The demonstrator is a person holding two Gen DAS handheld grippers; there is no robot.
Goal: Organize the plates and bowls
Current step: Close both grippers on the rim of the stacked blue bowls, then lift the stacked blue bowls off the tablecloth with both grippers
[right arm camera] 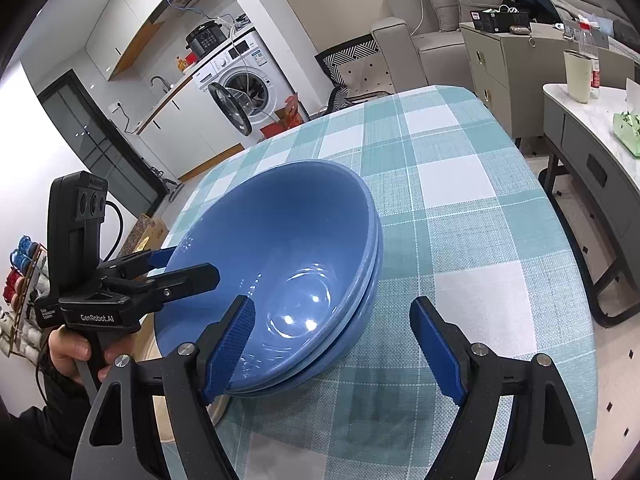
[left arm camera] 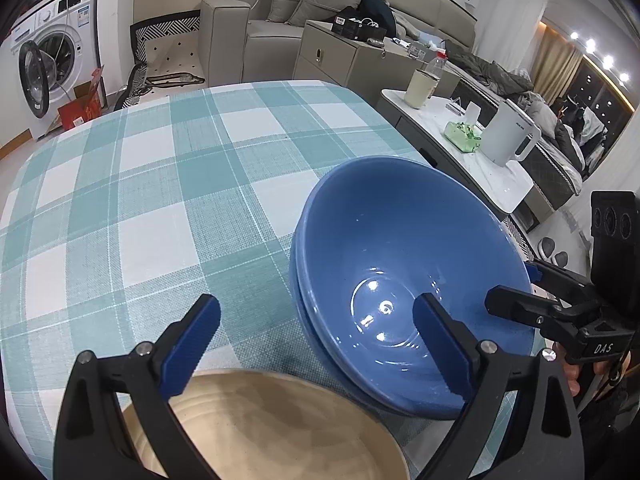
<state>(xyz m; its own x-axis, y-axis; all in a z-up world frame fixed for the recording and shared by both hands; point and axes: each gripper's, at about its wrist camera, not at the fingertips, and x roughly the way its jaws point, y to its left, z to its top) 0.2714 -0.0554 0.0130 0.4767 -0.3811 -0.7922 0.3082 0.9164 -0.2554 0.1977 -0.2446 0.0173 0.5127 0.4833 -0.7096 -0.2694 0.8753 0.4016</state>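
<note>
2 blue bowls (left arm camera: pixel 384 264) are nested on the checked tabletop (left arm camera: pixel 160 200), a tan plate (left arm camera: pixel 256 428) touching their near side. The left gripper (left arm camera: pixel 316 344) is spread apart over plate and bowl rim; the right gripper (right arm camera: pixel 332 348) is spread apart too, holding nothing. Stacking looks done; next, the plate likely needs gripping at its rim.

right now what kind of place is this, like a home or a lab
Most likely a small home, an open living and kitchen area: a grey sofa, a front-loading washing machine beside a sink counter, and a checked tablecloth under stacked blue bowls.
</note>
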